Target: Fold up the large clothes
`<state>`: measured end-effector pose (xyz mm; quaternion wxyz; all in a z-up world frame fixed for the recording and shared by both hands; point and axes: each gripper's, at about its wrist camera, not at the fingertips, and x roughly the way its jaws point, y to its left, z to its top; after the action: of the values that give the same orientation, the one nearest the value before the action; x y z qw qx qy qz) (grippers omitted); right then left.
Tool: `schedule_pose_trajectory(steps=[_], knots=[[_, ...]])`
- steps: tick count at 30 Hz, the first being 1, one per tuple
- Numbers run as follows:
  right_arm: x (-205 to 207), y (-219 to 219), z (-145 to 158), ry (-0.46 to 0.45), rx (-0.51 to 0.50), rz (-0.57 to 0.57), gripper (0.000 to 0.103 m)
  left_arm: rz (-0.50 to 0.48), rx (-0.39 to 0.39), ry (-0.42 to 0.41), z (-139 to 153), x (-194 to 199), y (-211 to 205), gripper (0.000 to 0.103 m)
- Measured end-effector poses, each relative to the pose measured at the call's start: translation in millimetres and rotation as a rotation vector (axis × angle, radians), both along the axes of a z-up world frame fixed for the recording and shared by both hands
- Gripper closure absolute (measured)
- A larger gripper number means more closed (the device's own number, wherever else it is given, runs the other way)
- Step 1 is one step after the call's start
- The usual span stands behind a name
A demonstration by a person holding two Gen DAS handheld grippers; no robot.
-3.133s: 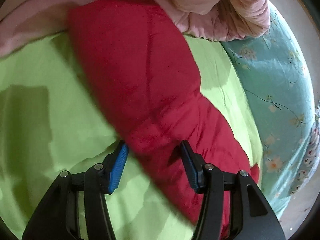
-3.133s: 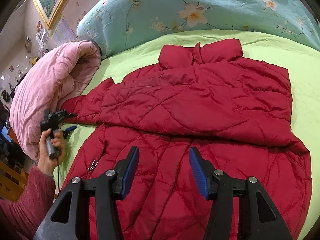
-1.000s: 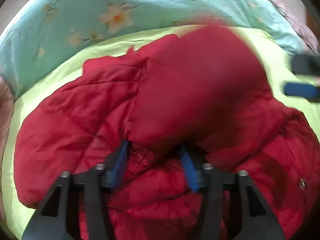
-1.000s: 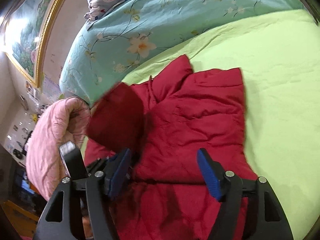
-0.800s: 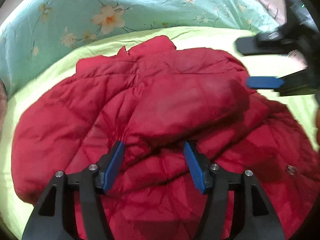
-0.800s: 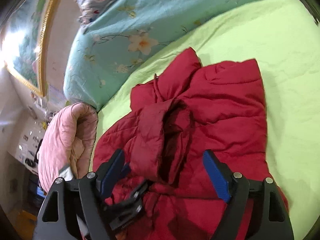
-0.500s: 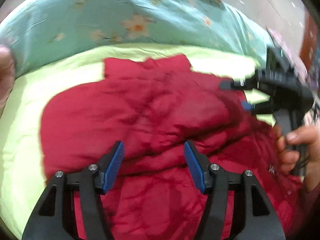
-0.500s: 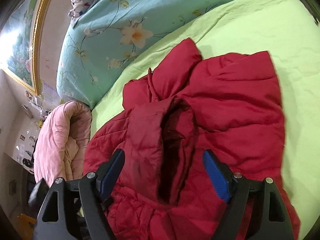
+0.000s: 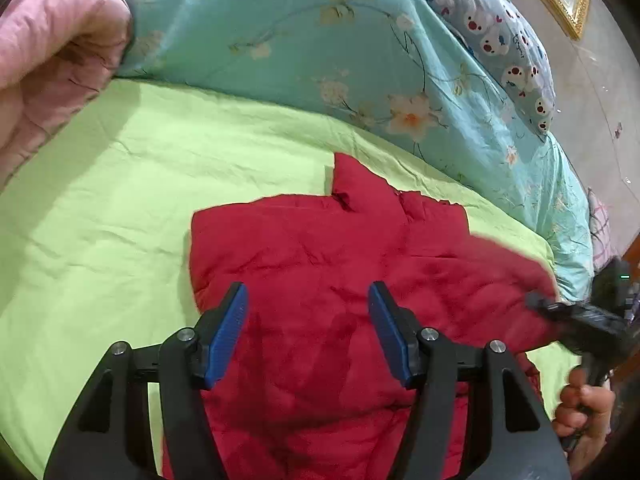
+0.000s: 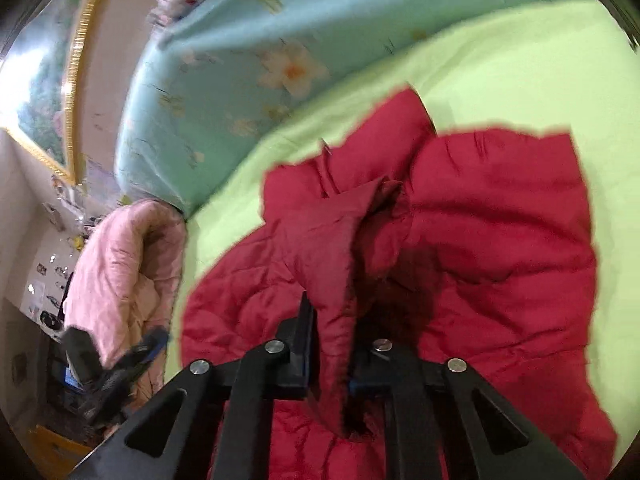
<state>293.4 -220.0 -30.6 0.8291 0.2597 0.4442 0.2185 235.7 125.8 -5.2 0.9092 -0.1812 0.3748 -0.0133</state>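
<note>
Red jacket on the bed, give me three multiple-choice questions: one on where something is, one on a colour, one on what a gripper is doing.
1. Where does the red jacket lie?
A. on the green sheet
B. on the pink quilt
C. on the floor

2. What colour are the pads on the fingers of the left gripper?
A. yellow
B. blue
C. white

3. What is the right gripper doing?
A. hanging open above the sheet
B. clamped on a fold of the jacket
C. gripping the floral duvet

Answers: 1 A, green sheet shows on both sides of the jacket. 2 B, both pads are blue in the left wrist view. 3 B, red fabric is pinched between its fingers in the right wrist view.
</note>
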Motion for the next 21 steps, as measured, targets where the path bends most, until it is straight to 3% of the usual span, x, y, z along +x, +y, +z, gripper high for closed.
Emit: schedule_pose_trajectory(steps=[3, 6, 8, 13, 14, 15, 16, 19, 21], knots=[[-18.0, -14.9, 38.1, -0.105, -0.020, -0.007, 0.093, -0.039, 0.029, 0.019, -7.2, 13.9, -12.8, 0.042], [-26.7, -29.7, 52.8, -0.140, -0.075, -0.020, 0.093, -0.101, 0.071, 0.037, -17.1, 22.4, -32.5, 0.042], [-26.5, -37.0, 45.9, -0.122, -0.128, -0.039, 0.093, -0.127, 0.104, 0.057, -25.2, 26.9, -45.1, 0.042], [-13.7, -54.5, -14.7, 0.024, -0.164, -0.083, 0.092, -0.147, 0.149, 0.101, -47.1, 37.2, -56.3, 0.042], [-12.5, -55.9, -22.6, 0.038, -0.166, -0.087, 0.084, -0.146, 0.150, 0.105, -48.3, 37.5, -55.7, 0.042], [-12.7, -57.2, -27.3, 0.044, -0.175, -0.096, 0.070, -0.147, 0.149, 0.109, -49.1, 38.0, -54.9, 0.042], [-14.1, -59.3, -29.0, 0.046, -0.185, -0.114, 0.065, -0.149, 0.152, 0.110, -49.3, 38.0, -54.3, 0.042], [-22.9, -65.2, -12.9, 0.016, -0.219, -0.164, 0.062, -0.155, 0.172, 0.108, -49.8, 36.0, -55.2, 0.042], [-32.8, -62.2, 10.9, -0.063, -0.287, -0.203, 0.062, -0.157, 0.173, 0.104, -51.1, 35.1, -54.9, 0.042]])
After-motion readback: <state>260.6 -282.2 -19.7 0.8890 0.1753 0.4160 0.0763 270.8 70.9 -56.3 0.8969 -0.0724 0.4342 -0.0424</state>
